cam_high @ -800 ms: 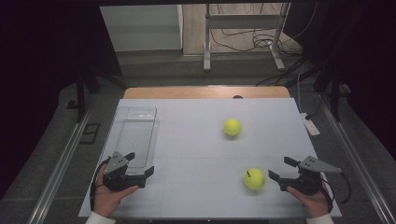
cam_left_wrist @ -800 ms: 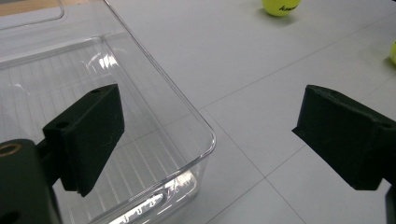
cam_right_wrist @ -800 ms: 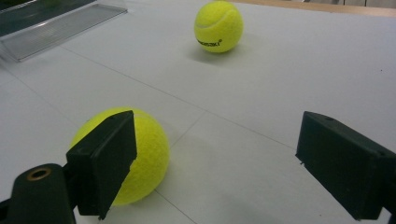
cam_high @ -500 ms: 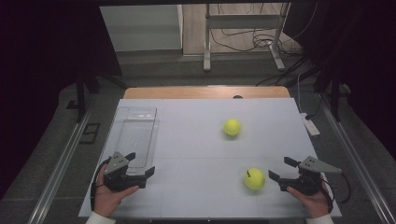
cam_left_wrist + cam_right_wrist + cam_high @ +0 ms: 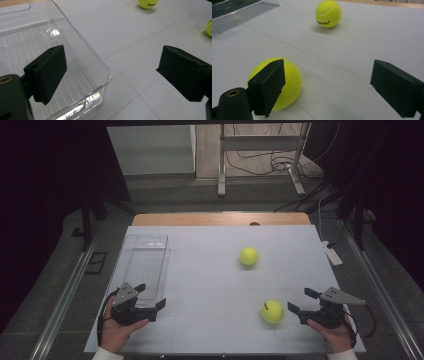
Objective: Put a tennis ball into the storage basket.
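Two yellow tennis balls lie on the white table. The near ball (image 5: pixel 272 311) (image 5: pixel 289 82) sits just left of my right gripper (image 5: pixel 299 302) (image 5: pixel 332 90), which is open with nothing between its jaws; its left jaw partly hides the ball. Farther back, near the table's middle, rests the far ball (image 5: pixel 248 256) (image 5: pixel 328 13) (image 5: pixel 147 3). My left gripper (image 5: pixel 150 296) (image 5: pixel 112 75) is open at the near end of a clear plastic bin (image 5: pixel 145 262) (image 5: pixel 75 67), with one jaw over the bin's corner. The near ball (image 5: pixel 209 27) peeks in at the right edge.
A hand holds each gripper at the table's front edge (image 5: pixel 220 351). A white power strip (image 5: pixel 331 252) lies off the table's right side. Metal stand legs (image 5: pixel 220 185) and cables are on the floor behind the table.
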`<act>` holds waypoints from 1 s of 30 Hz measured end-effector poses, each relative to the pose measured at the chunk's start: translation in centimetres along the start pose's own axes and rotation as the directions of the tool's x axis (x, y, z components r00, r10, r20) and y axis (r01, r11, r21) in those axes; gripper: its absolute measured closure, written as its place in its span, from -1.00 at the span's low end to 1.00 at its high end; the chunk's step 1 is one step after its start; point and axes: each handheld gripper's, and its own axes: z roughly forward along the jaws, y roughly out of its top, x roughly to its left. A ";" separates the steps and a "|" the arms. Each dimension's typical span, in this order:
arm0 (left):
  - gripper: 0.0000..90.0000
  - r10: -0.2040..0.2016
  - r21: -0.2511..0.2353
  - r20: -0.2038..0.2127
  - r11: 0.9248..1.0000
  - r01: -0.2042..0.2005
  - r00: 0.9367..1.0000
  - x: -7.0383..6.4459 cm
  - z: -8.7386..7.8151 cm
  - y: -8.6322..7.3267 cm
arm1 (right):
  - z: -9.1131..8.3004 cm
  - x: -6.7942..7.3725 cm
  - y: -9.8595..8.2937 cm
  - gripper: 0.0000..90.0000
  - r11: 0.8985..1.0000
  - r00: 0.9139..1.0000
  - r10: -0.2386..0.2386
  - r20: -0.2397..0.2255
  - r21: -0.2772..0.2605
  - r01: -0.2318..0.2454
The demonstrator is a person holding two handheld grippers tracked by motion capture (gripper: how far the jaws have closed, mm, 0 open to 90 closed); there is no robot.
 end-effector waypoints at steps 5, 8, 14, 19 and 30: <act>-0.81 -0.008 0.000 0.003 1.000 0.008 1.000 0.0 0.0 0.0 | 0.1 -0.1 0.0 -0.72 1.000 1.000 0.004 0.001 0.002 -0.004; -0.80 -0.008 -0.004 0.006 1.000 0.008 1.000 0.0 0.0 0.1 | 0.2 -0.3 -0.1 -0.72 1.000 1.000 0.011 0.003 0.002 -0.011; -0.80 -0.021 -0.001 0.005 1.000 0.021 1.000 0.2 0.1 0.1 | 0.4 -0.8 -0.2 -0.72 1.000 1.000 0.024 0.001 0.003 -0.024; -0.80 -0.008 -0.003 0.006 1.000 0.008 1.000 -0.1 0.2 0.4 | 0.2 -0.8 -0.4 -0.71 1.000 1.000 0.020 0.007 0.008 -0.020; -0.81 0.019 0.002 0.031 1.000 -0.019 0.999 -1.2 0.6 0.9 | -0.3 -1.0 -0.8 -0.71 1.000 1.000 0.026 0.015 0.006 -0.026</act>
